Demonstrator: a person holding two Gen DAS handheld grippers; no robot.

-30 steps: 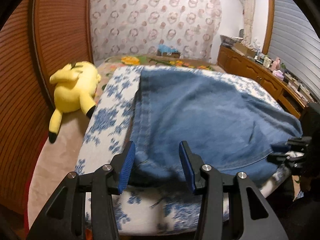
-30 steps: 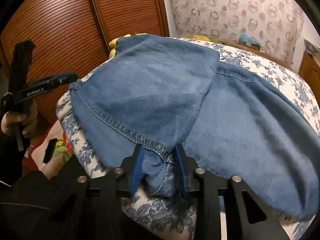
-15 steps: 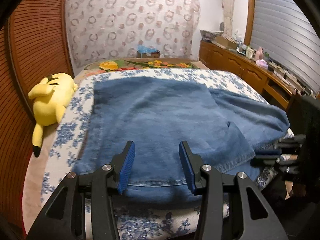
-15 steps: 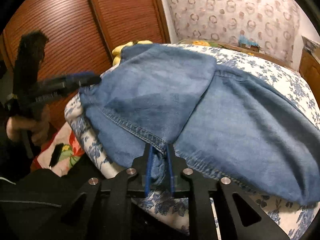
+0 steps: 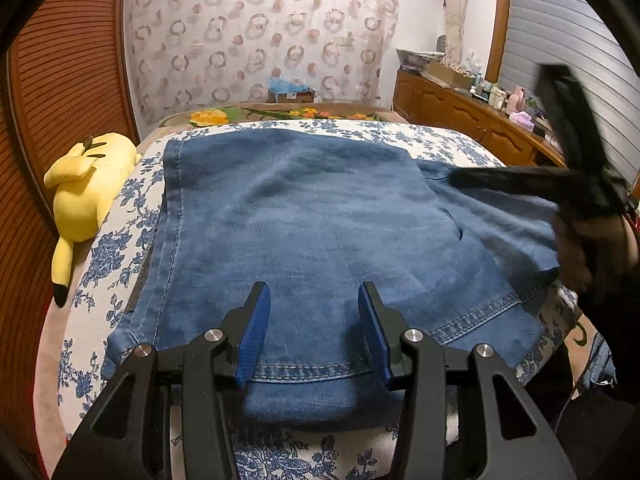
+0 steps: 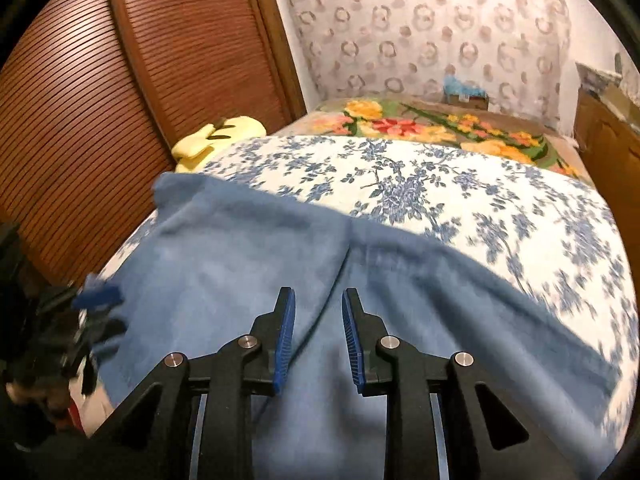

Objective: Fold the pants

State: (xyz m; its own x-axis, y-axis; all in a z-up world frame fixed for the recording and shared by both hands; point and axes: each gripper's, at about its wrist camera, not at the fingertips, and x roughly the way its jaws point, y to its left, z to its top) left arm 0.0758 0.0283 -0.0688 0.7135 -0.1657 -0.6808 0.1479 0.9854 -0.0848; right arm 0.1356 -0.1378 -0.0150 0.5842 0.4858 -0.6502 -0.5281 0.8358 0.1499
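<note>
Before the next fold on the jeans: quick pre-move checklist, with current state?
1. Left gripper open, nothing clamped: ok.
2. Right gripper open and empty, over the denim: ok.
3. Jeans flat on the floral bedspread: mostly ok; the right-hand portion lies uneven.
4. Hem edge within reach: ok, it lies between the left fingers.
5. Yellow plush toy out of the fold path: ok, it sits beside the bedspread, apart from the denim.
6. Right wrist view sharp enough to aim: not ok, blurred.
</note>
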